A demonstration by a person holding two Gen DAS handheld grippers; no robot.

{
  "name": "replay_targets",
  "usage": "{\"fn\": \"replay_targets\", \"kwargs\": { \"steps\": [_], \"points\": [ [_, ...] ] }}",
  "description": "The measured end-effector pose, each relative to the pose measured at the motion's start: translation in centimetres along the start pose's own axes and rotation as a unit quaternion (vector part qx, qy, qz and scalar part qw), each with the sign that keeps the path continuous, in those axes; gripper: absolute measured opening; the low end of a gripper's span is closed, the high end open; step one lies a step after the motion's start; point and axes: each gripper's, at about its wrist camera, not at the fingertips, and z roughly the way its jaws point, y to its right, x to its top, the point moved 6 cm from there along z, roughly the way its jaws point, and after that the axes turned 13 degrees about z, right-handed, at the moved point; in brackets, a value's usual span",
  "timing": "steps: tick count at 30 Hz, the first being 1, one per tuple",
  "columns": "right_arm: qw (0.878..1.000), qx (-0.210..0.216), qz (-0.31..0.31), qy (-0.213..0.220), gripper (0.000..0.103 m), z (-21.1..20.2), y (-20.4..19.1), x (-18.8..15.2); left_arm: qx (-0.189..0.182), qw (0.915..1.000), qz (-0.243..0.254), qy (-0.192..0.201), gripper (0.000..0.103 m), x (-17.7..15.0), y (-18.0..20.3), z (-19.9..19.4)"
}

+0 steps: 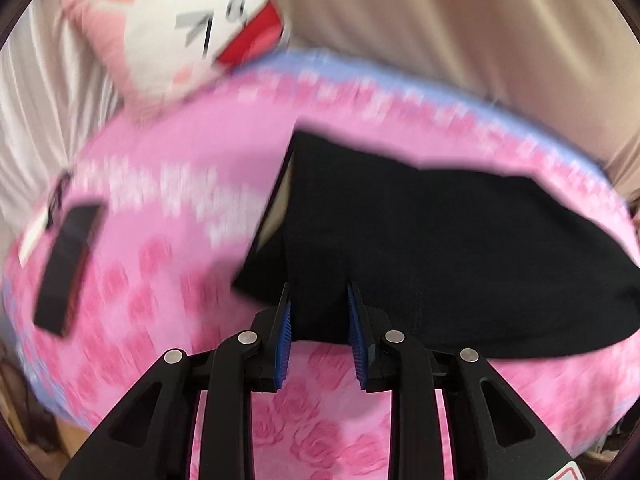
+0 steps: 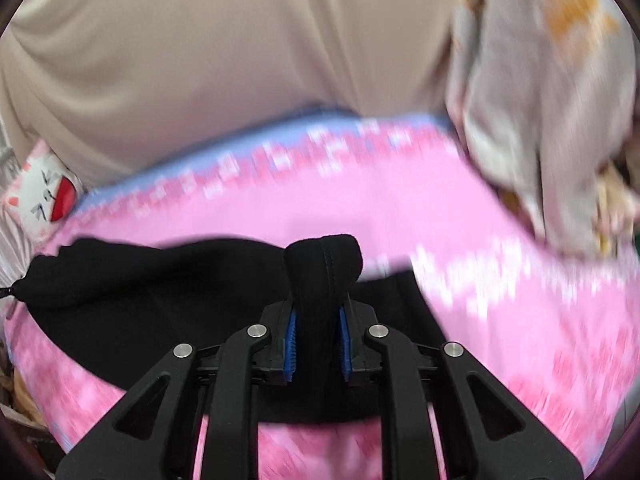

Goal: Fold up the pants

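Black pants lie on a pink rose-patterned bed cover. In the left wrist view my left gripper has its blue pads on either side of the pants' near edge, shut on the cloth. In the right wrist view my right gripper is shut on a bunched fold of the pants, which sticks up between the pads. The rest of the pants spreads to the left. Both views are blurred by motion.
A white and pink cat plush sits at the bed's far left edge. A black rectangular object lies on the cover at left. Beige curtain hangs behind. A pale patterned blanket is heaped at far right.
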Motion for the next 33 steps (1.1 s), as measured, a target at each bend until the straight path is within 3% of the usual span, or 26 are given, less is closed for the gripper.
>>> {"fn": "replay_targets", "kwargs": {
  "steps": [2,5,8,10,12,14,15,16,17,19,21,23,25,28,30,31,32,33],
  "points": [
    [1.000,0.009,0.013,0.007,0.017,-0.4,0.4,-0.7,0.001,0.9998,-0.013,-0.013,0.024,-1.1,-0.5,1.2],
    [1.000,0.012,0.015,0.020,0.017,-1.0,0.0,-0.1,-0.008,0.9995,-0.031,0.008,0.024,-0.3,-0.9,0.0],
    [0.999,-0.019,-0.005,0.031,0.017,-1.1,-1.1,2.0,-0.002,0.9995,-0.020,0.026,0.024,1.9,-0.7,-1.6],
    [0.996,-0.023,-0.028,0.083,0.017,-3.2,-2.9,4.8,0.003,0.9992,-0.012,0.037,0.024,3.7,-0.6,-2.6],
    [0.986,0.015,-0.045,0.158,0.017,-7.2,-5.5,7.3,0.005,0.9990,-0.006,0.043,0.024,4.7,-0.6,-3.4],
    [0.974,-0.017,-0.095,0.206,0.028,-9.3,-7.1,7.8,0.014,0.9992,0.001,0.038,0.025,4.7,-0.8,-3.7],
    [0.970,-0.048,-0.123,0.204,0.034,-8.9,-6.8,7.2,0.023,0.9991,0.004,0.035,0.025,4.3,-0.9,-3.7],
    [0.970,-0.076,-0.128,0.191,0.047,-8.0,-5.6,6.6,0.032,0.9991,0.003,0.027,0.025,3.6,-1.3,-3.5],
    [0.973,-0.104,-0.121,0.167,0.052,-6.7,-3.8,5.7,0.033,0.9992,0.001,0.021,0.025,2.9,-1.7,-3.3],
    [0.980,-0.155,-0.073,0.105,0.052,-4.3,1.7,2.9,0.048,0.9988,-0.013,0.004,0.023,1.0,-2.9,-2.6],
    [0.981,-0.176,-0.005,0.084,0.052,-4.5,6.1,0.7,0.077,0.9965,-0.027,-0.019,0.022,-0.9,-4.7,-1.9],
    [0.982,-0.155,0.056,0.097,0.054,-6.1,8.0,-0.2,0.085,0.9938,-0.056,-0.045,0.022,-2.4,-6.5,-1.2],
    [0.983,-0.115,0.097,0.102,0.055,-7.2,7.9,0.1,0.085,0.9926,-0.074,-0.045,0.022,-2.6,-7.3,-1.4],
    [0.986,-0.028,0.142,0.085,0.080,-7.1,5.4,1.3,0.047,0.9964,-0.070,-0.011,0.023,-0.6,-5.1,-2.9],
    [0.986,0.012,0.155,0.068,0.081,-6.0,3.1,2.1,0.016,0.9983,-0.057,0.002,0.042,1.0,-2.4,-3.5],
    [0.985,0.022,0.164,0.055,0.081,-5.1,2.3,2.2,0.011,0.9984,-0.055,0.005,0.064,1.6,-0.9,-3.5],
    [0.983,0.031,0.174,0.043,0.081,-4.2,1.7,2.2,0.010,0.9982,-0.058,0.009,0.080,1.9,-0.1,-3.5],
    [0.982,0.036,0.185,0.026,0.081,-2.9,1.0,2.2,0.009,0.9979,-0.063,0.011,0.082,2.1,0.6,-3.4]
  ]
}}
